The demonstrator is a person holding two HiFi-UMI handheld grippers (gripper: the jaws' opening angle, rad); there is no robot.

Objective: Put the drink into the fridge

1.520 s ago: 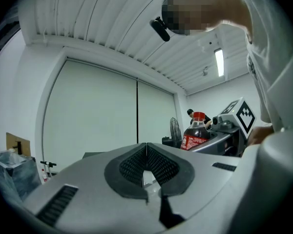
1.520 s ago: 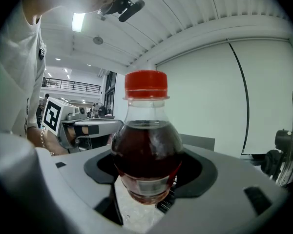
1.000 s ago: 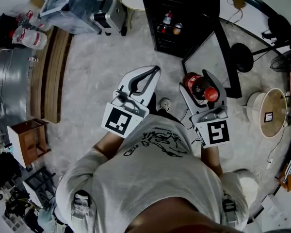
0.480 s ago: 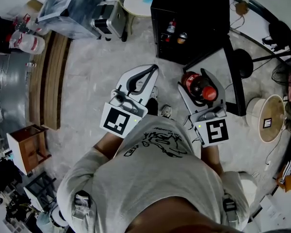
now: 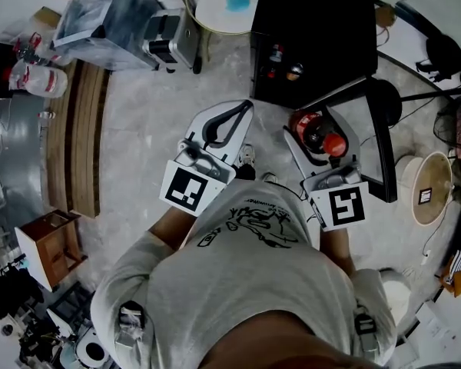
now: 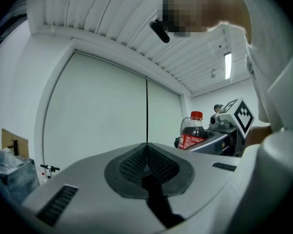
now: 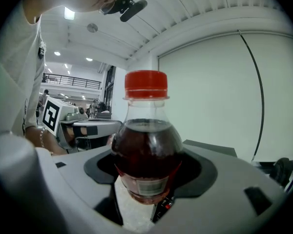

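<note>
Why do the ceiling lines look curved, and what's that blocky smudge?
Left gripper view: the wide-angle lens bows the ceiling slats; the mosaic patch was added to hide a face. Right gripper view: same bowing, bottle looms large. Head view: the floor bends near the edges.

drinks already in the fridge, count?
2 clearly: a bottle at left on the fridge shelf, a round-topped can to its right. The dark interior may hide more.
</note>
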